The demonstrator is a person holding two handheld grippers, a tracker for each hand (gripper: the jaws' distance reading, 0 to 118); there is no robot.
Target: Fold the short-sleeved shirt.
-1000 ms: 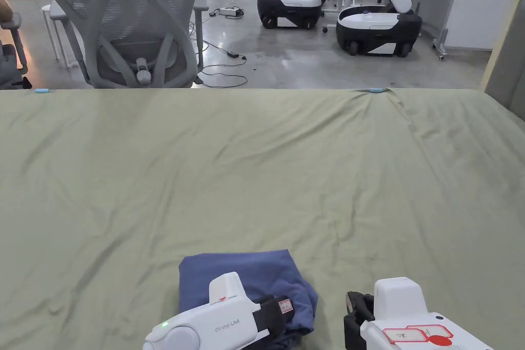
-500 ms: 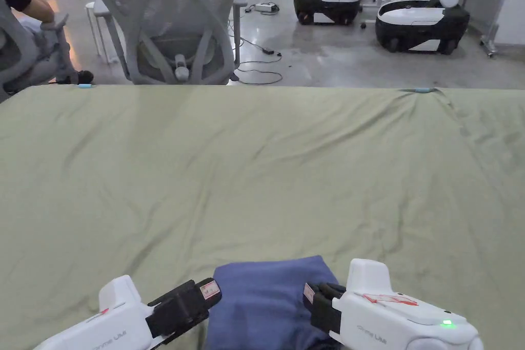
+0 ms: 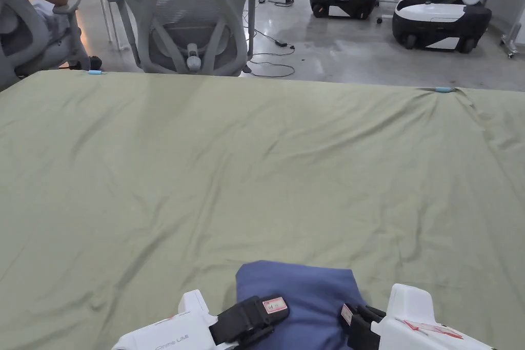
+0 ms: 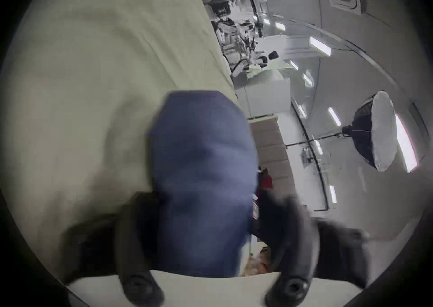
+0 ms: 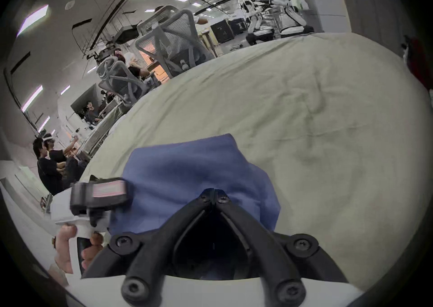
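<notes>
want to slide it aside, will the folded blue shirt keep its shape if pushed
Probably not: the shirt is soft cloth in loose, puffy layers, so it would likely bunch. The wrinkled green sheet may drag on it too.

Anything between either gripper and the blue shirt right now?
Nothing visible. The folded blue shirt lies on the green sheet with the left gripper at its left edge, jaws apart around the bundle, and the right gripper at its right side, jaws closed over the cloth.
</notes>
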